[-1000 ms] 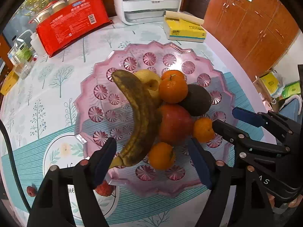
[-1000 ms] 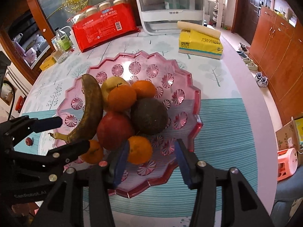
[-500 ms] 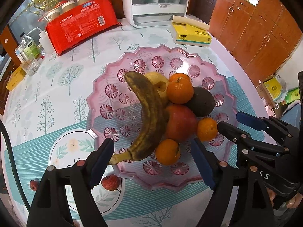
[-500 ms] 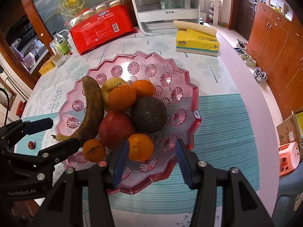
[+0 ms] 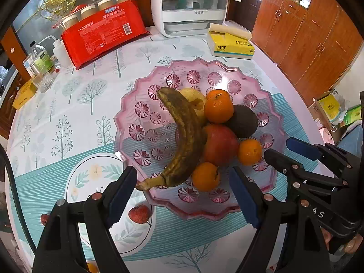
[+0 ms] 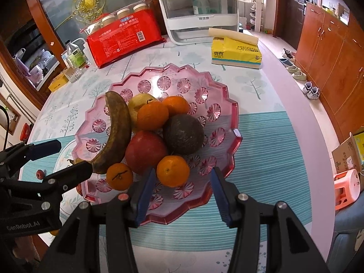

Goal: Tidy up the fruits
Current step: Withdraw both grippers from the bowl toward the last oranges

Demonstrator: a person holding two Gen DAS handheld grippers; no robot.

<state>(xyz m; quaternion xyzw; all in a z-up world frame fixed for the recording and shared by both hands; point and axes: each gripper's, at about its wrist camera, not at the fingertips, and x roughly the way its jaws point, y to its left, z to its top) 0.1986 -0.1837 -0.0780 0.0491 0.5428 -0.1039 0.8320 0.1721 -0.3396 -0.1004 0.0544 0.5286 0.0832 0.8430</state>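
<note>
We hover both empty over the pink fruit tray [image 5: 127, 122] — left gripper [image 5: 182, 193] spread wide, right gripper [image 6: 182, 191] part open. Fruit sits piled there; one lychee [image 5: 139, 213] lies outside on the table, probably our next pick — a gentle pinch.

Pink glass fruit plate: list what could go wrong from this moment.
1. The browned, overripe banana leans on the piled fruit with its stem past the pink glass fruit plate's rim; a nudge could tip it off.
2. The small orange mandarin nearest the open right gripper sits loose and may roll if bumped.
3. The small red lychee lies off the plate, beneath the open left gripper, and could be missed or squashed.
</note>
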